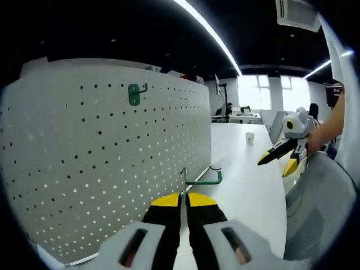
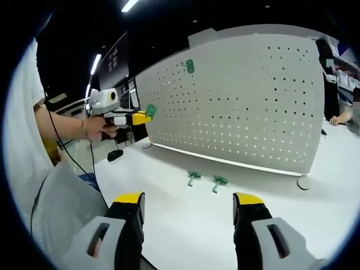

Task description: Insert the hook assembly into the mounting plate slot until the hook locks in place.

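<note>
White and wide, the surface (image 2: 185, 214) is carrying an upright white pegboard panel (image 1: 107, 157), the mounting plate, in an office with strip lights glowing overhead and bright windows at the far end.

In the left gripper view, you are looking along the panel's face. One green hook (image 1: 134, 94) is already hanging high on the panel. Your left gripper (image 1: 184, 200) is clenching a second green hook (image 1: 203, 179) between its yellow-tipped jaws, which are pressed together; the hook's wire arm is reaching forward just beside the panel's lower edge, and you cannot tell whether it is touching the holes. Farther along the surface a small paper cup (image 1: 250, 138) is standing near the far edge. At the right of this view your right gripper (image 1: 279, 156) is hovering above the surface, well apart from the panel.

In the right gripper view, your hand (image 2: 104, 130) is holding the left gripper (image 2: 147, 114) up near the panel's left end, with the green hook at its tip. The hung hook (image 2: 189, 66) is sitting near the panel's top. Two loose green hooks, one (image 2: 193, 177) and another (image 2: 218, 181), are lying on the surface just in front of the panel's bottom edge. Your right gripper (image 2: 188, 208) is standing released, jaws spread wide and grasping nothing.
</note>
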